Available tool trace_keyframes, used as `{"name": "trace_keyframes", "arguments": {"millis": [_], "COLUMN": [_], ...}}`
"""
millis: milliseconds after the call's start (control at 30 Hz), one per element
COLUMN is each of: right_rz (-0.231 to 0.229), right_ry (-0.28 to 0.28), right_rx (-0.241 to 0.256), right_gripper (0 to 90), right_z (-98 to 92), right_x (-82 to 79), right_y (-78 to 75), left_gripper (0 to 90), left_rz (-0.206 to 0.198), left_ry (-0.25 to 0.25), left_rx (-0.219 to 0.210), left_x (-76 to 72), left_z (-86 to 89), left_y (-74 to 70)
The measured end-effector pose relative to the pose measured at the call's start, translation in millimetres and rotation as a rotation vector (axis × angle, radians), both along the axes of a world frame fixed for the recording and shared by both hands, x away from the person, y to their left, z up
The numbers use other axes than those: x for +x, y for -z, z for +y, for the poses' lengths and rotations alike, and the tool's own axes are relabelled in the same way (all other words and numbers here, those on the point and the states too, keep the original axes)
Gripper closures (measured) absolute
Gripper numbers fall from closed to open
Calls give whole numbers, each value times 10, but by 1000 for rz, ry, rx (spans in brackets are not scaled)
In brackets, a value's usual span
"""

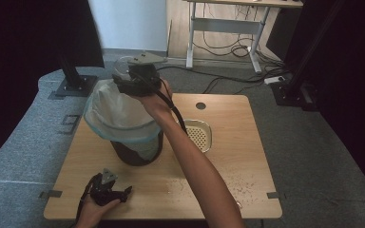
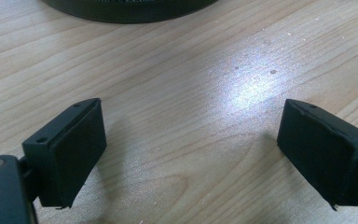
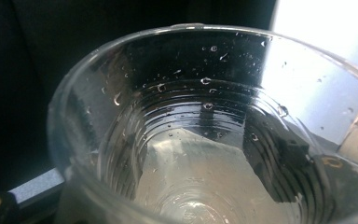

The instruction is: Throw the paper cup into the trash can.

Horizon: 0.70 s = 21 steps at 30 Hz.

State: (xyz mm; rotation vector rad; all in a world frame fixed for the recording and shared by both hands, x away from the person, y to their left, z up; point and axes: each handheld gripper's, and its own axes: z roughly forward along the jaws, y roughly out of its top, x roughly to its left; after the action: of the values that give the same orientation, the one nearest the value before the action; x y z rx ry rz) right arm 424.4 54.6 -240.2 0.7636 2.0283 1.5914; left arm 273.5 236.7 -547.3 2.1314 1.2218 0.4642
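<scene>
My right gripper [image 1: 135,80] is held high over the table's back left, shut on a clear glass [image 1: 123,65]. In the right gripper view the glass [image 3: 196,130] is seen from its rim inward, wet with droplets, and my black jaws show through its wall on both sides. Just below it stands a dark bin [image 1: 135,153] lined with a pale plastic bag [image 1: 119,116]. My left gripper [image 1: 122,193] rests low on the table near the front left edge, open, with bare wood between its pads [image 2: 77,149]. The bin's dark base [image 2: 130,8] lies just beyond the jaws.
A pale yellow strainer [image 1: 199,135] lies on the wooden table [image 1: 237,142] right of the bin, partly behind the right forearm. Small dark crumbs [image 1: 240,183] are scattered at the front right. A round cable hole [image 1: 200,105] sits near the back edge.
</scene>
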Motion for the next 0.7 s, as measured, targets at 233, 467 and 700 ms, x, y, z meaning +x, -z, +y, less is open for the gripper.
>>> {"name": "trace_keyframes", "arguments": {"millis": [233,467,700], "right_rz": [47,81,67], "right_ry": [-3,55,52], "right_rx": [-1,-56,-41], "right_gripper": [238,138,172], "right_z": [154,85,-141], "right_x": [71,93,15], "right_y": [43,128,169], "left_gripper": [74,74,74], "left_rz": [0,0,0], "left_ry": [2,5,6], "left_rx": [-1,-1,-1], "left_x": [-1,-2,-2], "left_z": [-1,-4,-3], "left_y": [0,1,1]}}
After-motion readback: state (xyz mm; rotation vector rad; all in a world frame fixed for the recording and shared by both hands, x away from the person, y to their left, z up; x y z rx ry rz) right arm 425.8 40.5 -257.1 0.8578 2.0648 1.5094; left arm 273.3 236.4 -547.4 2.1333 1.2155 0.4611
